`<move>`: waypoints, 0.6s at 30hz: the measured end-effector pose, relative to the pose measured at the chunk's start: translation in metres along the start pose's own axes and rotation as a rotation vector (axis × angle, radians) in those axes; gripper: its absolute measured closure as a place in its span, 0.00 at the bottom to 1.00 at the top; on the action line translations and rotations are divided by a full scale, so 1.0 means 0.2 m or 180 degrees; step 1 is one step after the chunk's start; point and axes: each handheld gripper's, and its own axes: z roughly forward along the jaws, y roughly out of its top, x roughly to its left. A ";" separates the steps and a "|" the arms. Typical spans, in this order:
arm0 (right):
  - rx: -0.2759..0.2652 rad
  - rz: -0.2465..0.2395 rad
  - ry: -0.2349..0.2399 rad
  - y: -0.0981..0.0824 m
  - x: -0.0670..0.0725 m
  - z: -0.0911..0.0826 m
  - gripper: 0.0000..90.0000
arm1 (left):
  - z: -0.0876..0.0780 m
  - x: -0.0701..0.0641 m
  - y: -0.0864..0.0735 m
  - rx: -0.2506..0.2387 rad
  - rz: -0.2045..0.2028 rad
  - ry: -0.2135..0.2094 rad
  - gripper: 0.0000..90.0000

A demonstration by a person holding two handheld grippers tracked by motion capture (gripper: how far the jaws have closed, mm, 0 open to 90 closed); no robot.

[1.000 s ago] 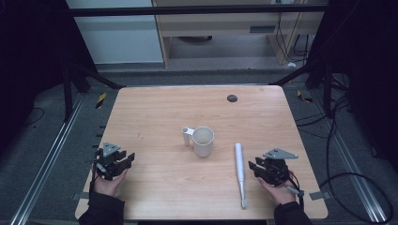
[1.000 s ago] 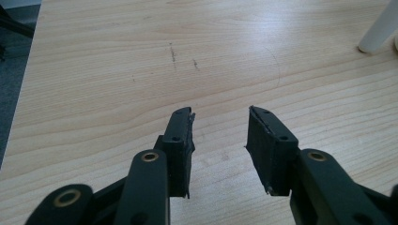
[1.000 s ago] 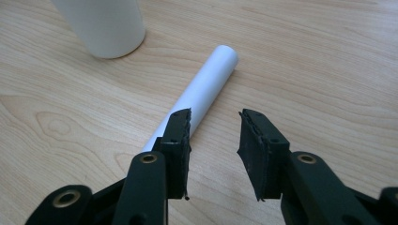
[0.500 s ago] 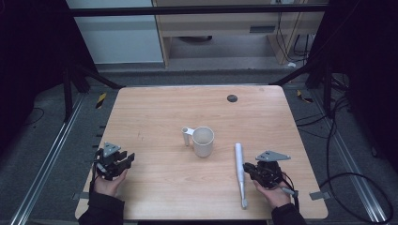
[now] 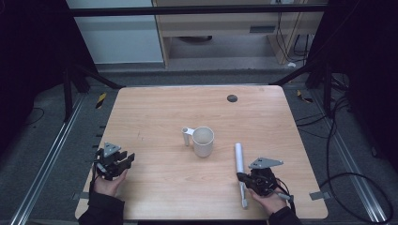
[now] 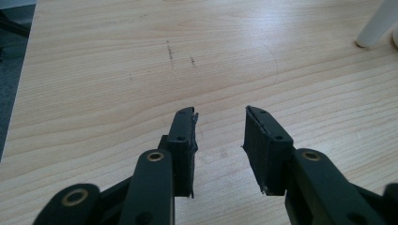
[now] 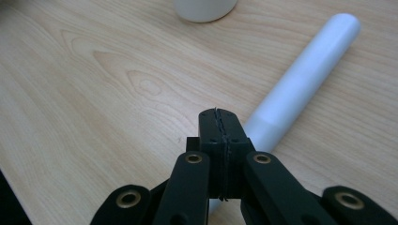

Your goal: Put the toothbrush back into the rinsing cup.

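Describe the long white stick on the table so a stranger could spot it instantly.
Start at the wooden table and find the white mug near its middle. Just right of the mug, toward the near edge, lies a white stick, flat beside the right gripper. It is the one long, slim thing there.

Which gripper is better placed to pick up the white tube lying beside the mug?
Right. The right gripper sits next to the white tube, though its jaws are shut and must open first. The left gripper is open but on the far side of the mug.
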 end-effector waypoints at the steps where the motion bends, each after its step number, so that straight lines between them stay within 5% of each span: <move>1: 0.0006 -0.0008 0.0008 0.00 0.00 0.00 1.00 | 0.00 0.00 0.00 0.0003 0.0003 -0.0001 0.70; 18: 0.0278 -0.0073 0.0099 -0.03 0.04 0.04 1.00 | 0.00 0.00 0.00 0.0033 0.0029 -0.0005 0.69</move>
